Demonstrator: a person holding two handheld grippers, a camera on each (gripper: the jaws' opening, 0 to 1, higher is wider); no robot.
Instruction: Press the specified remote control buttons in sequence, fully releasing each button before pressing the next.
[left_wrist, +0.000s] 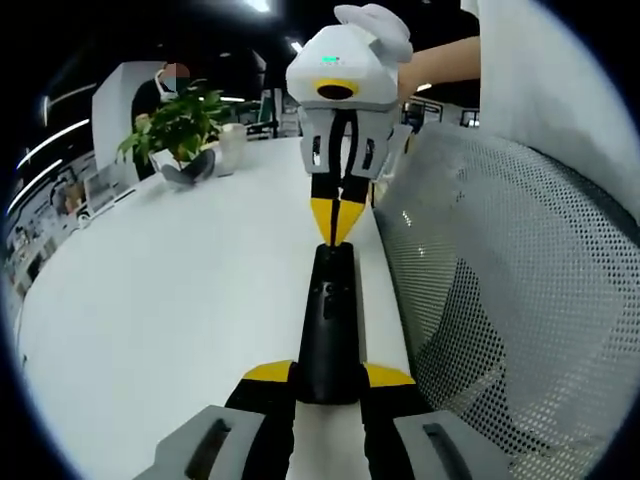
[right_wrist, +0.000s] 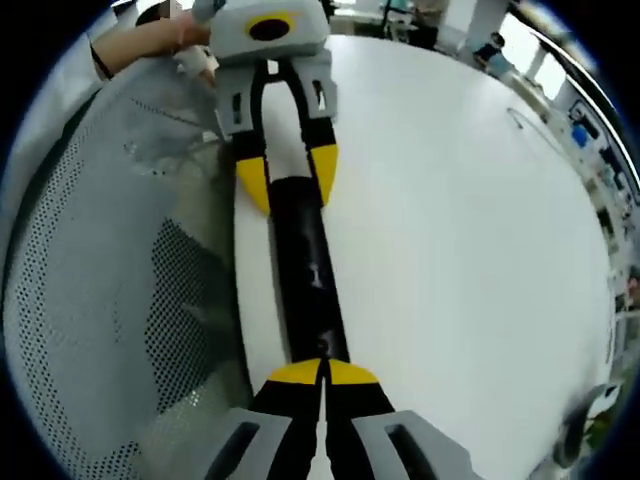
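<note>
While no writing seems legible, left hand-held gripper (left_wrist: 330, 385) clamps the remote (left_wrist: 330, 320); right hand-held gripper (right_wrist: 322, 372) is closed.

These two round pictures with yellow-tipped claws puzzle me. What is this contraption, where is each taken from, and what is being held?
No robot here: a person holds a hand-held gripper in each hand, and a small camera rides on each one, looking along its two jaws.

In the left gripper view, the left gripper rises from the bottom with its yellow-tipped jaws on either side of a long black remote control that lies on the white table. The right gripper, held by a person's hand, faces it with its jaws together at the remote's far end.

The right gripper view shows the same scene from the opposite end. A grey mesh chair back stands beside the table, and a green potted plant sits farther off.
</note>
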